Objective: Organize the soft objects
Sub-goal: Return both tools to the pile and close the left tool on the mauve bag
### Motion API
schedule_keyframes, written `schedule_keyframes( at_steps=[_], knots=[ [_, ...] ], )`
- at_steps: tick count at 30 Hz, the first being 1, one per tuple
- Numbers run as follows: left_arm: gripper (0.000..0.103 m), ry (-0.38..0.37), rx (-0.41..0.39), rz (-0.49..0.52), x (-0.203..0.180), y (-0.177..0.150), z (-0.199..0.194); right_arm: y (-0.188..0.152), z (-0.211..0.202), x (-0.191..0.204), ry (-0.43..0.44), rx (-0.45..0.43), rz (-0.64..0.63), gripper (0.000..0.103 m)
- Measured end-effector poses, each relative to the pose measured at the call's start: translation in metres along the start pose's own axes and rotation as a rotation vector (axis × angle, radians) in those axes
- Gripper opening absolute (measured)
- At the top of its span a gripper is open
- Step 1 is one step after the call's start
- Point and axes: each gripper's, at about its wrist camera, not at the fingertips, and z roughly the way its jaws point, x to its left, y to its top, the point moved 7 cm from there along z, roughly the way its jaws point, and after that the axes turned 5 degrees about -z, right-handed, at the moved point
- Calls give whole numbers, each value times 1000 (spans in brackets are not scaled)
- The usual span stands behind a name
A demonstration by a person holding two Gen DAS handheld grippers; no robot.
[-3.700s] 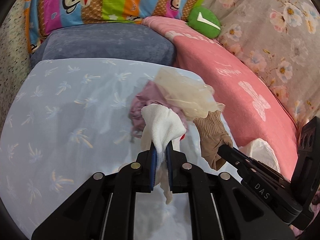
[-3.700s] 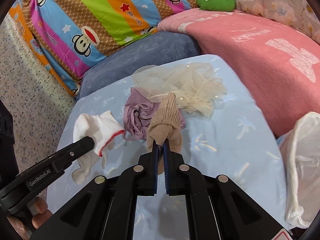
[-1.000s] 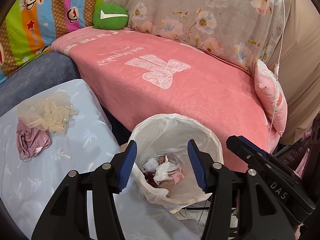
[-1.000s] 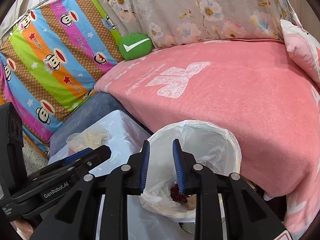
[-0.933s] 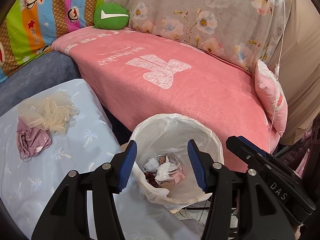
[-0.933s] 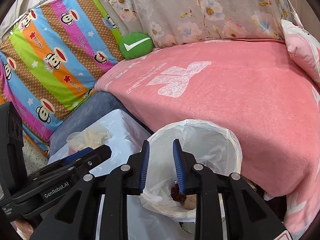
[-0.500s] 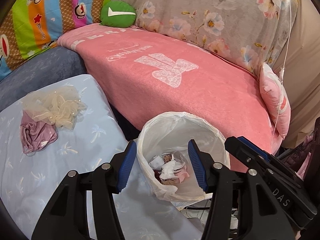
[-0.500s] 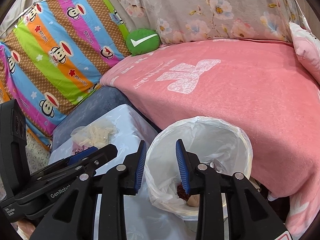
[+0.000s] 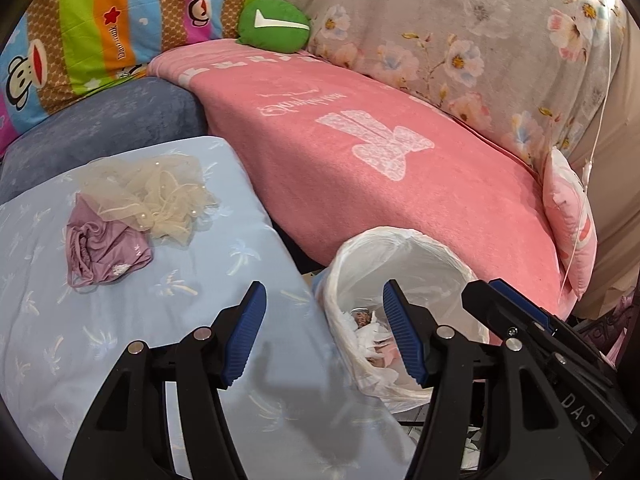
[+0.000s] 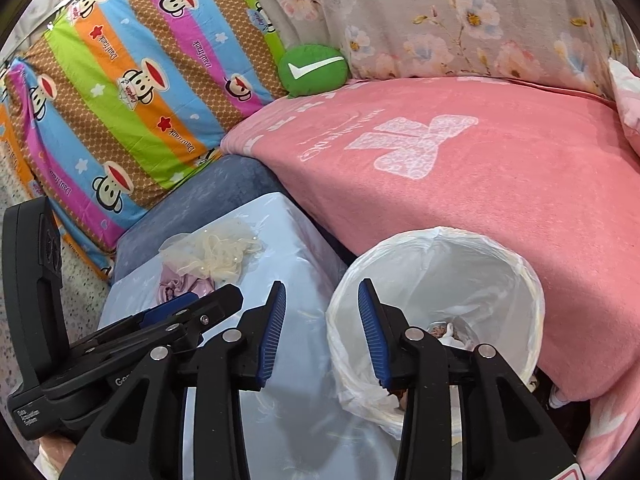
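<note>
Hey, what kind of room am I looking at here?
Most likely a bedroom or living area at home: a pink blanket spread over a bed or sofa, a monkey-print quilt, and a bag-lined bin beside it.

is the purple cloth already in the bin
No, the purple cloth lies on the light blue cushion, partly under the cream tulle piece, apart from the white-lined bin.

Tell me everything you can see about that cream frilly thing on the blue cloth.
The cream frilly piece is a crumpled bundle of sheer, net-like fabric, gathered into ruffles and dotted with small pearl-like beads. It lies loose on the pale blue cloth, towards its far side. One edge overlaps the mauve garment beside it. Nothing else touches it.
</note>
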Motion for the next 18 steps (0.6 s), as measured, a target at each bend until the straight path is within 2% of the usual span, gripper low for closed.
schedule_keyframes(
  at_steps=[3,5,11,18],
  knots=[
    [58,10,-4,-18,10,1,-1,-1,5,7,7,9,-11,38],
    [59,15,-5,-33,18,1,-2,-2,9,13,11,14,-17,43],
    [66,45,-9,-80,45,2,-3,-3,22,31,27,34,-38,50],
    [71,93,-8,-145,90,1,-4,-7,43,57,53,72,-77,52]
  ],
)
